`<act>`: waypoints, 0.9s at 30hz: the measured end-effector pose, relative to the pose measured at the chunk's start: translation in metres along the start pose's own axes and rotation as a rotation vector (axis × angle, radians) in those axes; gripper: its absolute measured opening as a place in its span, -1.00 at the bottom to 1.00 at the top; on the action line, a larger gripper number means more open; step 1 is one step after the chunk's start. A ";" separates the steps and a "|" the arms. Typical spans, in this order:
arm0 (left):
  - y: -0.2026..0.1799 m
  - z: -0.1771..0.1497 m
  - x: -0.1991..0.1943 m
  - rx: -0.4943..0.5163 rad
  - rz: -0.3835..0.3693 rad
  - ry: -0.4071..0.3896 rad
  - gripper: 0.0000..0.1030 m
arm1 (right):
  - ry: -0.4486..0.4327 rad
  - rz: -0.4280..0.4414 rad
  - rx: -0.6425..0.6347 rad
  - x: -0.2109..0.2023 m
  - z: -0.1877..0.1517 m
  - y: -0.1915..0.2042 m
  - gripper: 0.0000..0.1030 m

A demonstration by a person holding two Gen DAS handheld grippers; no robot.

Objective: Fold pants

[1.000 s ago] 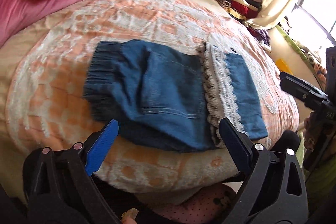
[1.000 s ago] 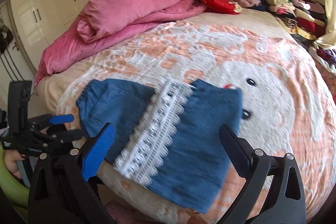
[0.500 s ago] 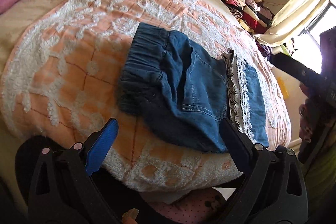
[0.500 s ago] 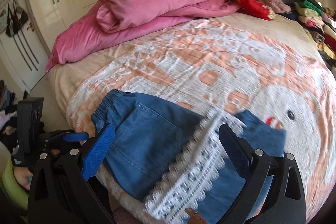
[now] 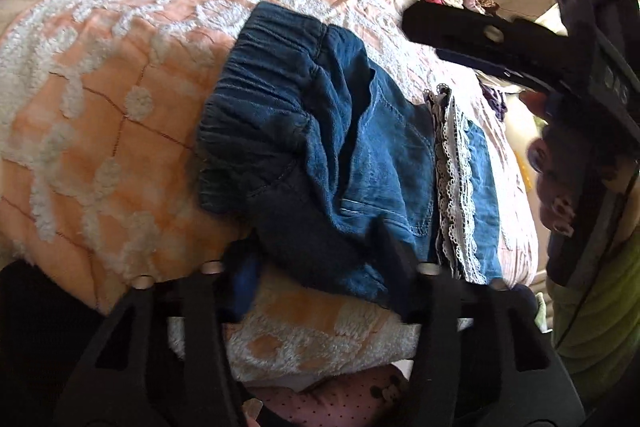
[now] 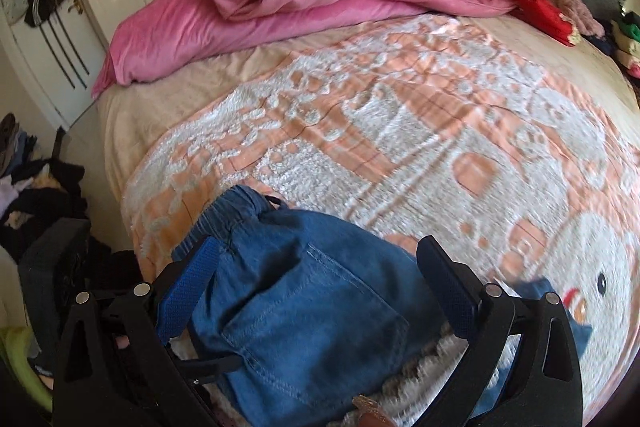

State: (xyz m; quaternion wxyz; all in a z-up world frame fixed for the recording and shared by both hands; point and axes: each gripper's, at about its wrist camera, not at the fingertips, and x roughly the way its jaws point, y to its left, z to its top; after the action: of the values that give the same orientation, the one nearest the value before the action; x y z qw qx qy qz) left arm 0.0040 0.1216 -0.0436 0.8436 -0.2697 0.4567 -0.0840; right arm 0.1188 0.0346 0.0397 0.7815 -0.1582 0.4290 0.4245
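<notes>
Down at 6 o'clock on the bed (image 5: 120, 155) our left gripper (image 5: 320, 267) has just been closing around the pants' (image 5: 320, 155) near edge, right gripper (image 6: 320, 279) gaping wide above them, so a shallow bite could slip off.

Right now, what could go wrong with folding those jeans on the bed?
The denim pants lie near the blanket's front edge, so a tug could slide them off. The left hand-held gripper has been closing around only the near hem, so it may pinch blanket too. The lace trim could snag.
</notes>
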 end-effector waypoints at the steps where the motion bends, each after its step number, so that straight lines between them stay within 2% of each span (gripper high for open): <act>1: 0.000 0.000 0.001 -0.002 -0.001 0.001 -0.34 | 0.011 0.007 -0.017 0.005 0.002 0.003 0.91; 9: 0.002 0.000 0.006 -0.005 -0.019 0.002 -0.35 | 0.117 0.068 -0.119 0.054 0.017 0.026 0.91; 17: 0.005 0.000 0.008 -0.019 -0.035 0.000 -0.28 | 0.178 0.179 -0.084 0.089 0.015 0.025 0.87; 18: 0.005 0.000 0.008 -0.019 -0.035 -0.003 -0.25 | 0.177 0.187 -0.079 0.090 0.015 0.024 0.81; 20: 0.004 0.001 0.008 -0.022 -0.036 -0.008 -0.22 | 0.170 0.222 -0.073 0.089 0.012 0.021 0.43; 21: 0.003 0.001 0.008 -0.024 -0.035 -0.009 -0.20 | 0.162 0.241 -0.075 0.087 0.010 0.021 0.32; 22: 0.002 0.001 0.009 -0.022 -0.032 -0.011 -0.20 | 0.156 0.257 -0.078 0.084 0.009 0.021 0.05; 25: -0.005 0.001 0.006 0.000 -0.024 -0.024 -0.24 | 0.127 0.273 -0.088 0.071 0.007 0.022 -0.14; 27: -0.015 0.001 0.000 0.034 -0.031 -0.046 -0.31 | 0.090 0.303 -0.072 0.055 0.005 0.016 -0.17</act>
State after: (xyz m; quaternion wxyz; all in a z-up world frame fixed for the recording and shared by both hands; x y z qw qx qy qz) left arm 0.0059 0.1094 -0.0350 0.8569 -0.2643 0.4314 -0.0985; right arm 0.1233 0.0764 0.0003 0.6821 -0.1385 0.4671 0.5452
